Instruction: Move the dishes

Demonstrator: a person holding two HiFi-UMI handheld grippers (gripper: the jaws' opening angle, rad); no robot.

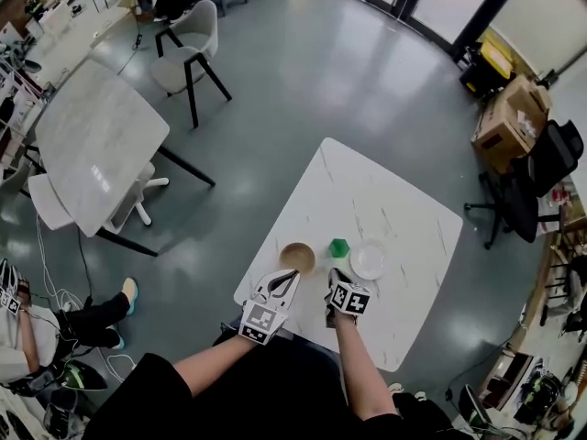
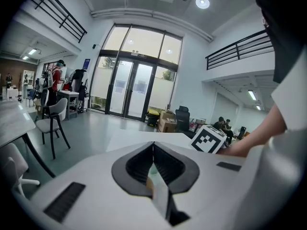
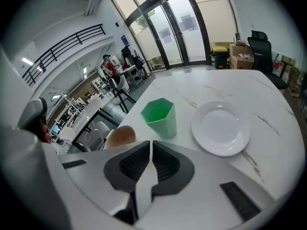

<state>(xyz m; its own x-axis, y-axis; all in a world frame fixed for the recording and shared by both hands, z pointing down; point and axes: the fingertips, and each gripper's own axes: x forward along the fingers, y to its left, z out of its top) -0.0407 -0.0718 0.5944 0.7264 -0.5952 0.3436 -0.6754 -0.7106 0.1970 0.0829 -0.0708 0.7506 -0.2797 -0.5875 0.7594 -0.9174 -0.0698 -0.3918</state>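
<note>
Three dishes stand in a row near the front edge of the white marble table [image 1: 404,218]: a brown wooden bowl [image 1: 297,258], a green hexagonal cup [image 1: 339,247] and a white plate [image 1: 368,260]. My left gripper [image 1: 285,283] hovers just in front of the bowl, jaws shut and empty. My right gripper [image 1: 336,279] is shut too, held just short of the cup and plate. In the right gripper view the cup [image 3: 159,117], plate [image 3: 220,128] and bowl [image 3: 121,136] lie beyond the jaw tips [image 3: 150,143].
A second marble table [image 1: 96,140] with white chairs [image 1: 188,53] stands to the far left. A black office chair [image 1: 527,186] and cardboard boxes [image 1: 509,122] are at the right. A person sits on the floor [image 1: 55,324] at lower left.
</note>
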